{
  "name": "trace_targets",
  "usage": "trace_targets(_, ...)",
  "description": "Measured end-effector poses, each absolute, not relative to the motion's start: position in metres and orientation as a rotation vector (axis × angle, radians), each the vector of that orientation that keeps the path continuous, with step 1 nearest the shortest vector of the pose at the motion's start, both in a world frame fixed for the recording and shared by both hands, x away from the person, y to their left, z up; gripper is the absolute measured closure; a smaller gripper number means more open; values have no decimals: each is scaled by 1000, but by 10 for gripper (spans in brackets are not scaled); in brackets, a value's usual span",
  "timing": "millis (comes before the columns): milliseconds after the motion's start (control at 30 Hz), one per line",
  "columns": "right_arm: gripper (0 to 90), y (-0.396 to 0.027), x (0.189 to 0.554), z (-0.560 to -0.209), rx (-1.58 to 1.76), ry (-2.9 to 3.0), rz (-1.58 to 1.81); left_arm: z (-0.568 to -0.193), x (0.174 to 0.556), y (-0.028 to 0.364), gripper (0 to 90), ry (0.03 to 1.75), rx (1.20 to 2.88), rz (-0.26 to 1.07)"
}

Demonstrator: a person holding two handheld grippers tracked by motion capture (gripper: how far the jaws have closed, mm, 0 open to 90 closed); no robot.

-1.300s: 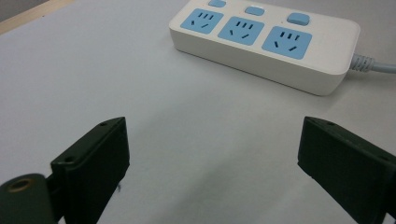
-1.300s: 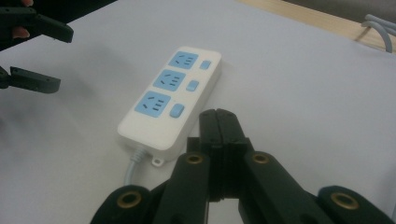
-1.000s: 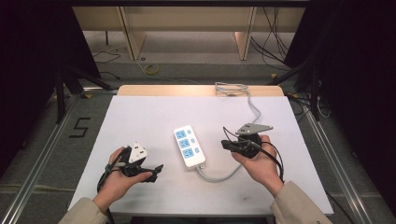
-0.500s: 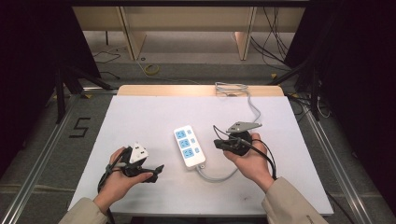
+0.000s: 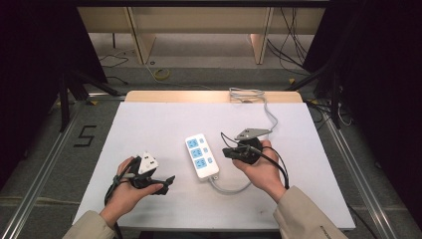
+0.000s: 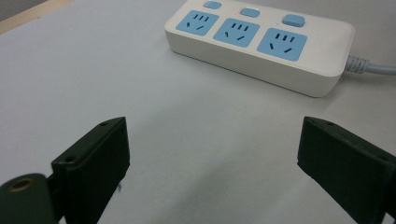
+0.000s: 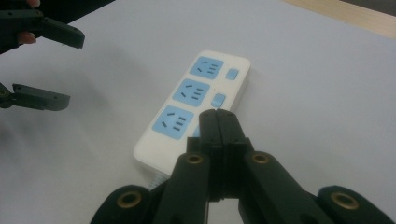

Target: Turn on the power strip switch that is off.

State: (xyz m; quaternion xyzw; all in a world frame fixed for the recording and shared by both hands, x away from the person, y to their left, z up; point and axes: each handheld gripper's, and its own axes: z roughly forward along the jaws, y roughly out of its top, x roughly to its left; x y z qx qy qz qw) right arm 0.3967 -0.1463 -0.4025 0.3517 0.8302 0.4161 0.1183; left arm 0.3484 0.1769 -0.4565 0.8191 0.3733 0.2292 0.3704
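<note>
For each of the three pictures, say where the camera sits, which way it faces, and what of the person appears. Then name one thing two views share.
High view: above the person's side, facing forward and down on the white table; both forearms and hands enter from below.
Left tool view: on the left tool, facing the power strip between open jaws.
Right tool view: on the right tool, jaws shut, over the strip's switches; the other hand's tool sits top left.
Shared: the power strip.

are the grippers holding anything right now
Nothing is held: the right gripper is shut empty above the power strip; the left gripper is open.
</note>
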Motion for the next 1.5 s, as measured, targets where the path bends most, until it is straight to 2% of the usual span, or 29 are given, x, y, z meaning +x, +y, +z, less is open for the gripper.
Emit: trace_targets(1500, 900, -122, 422, -407, 1085, 2514, 1119, -458, 350, 173, 87, 949, 2116, 571)
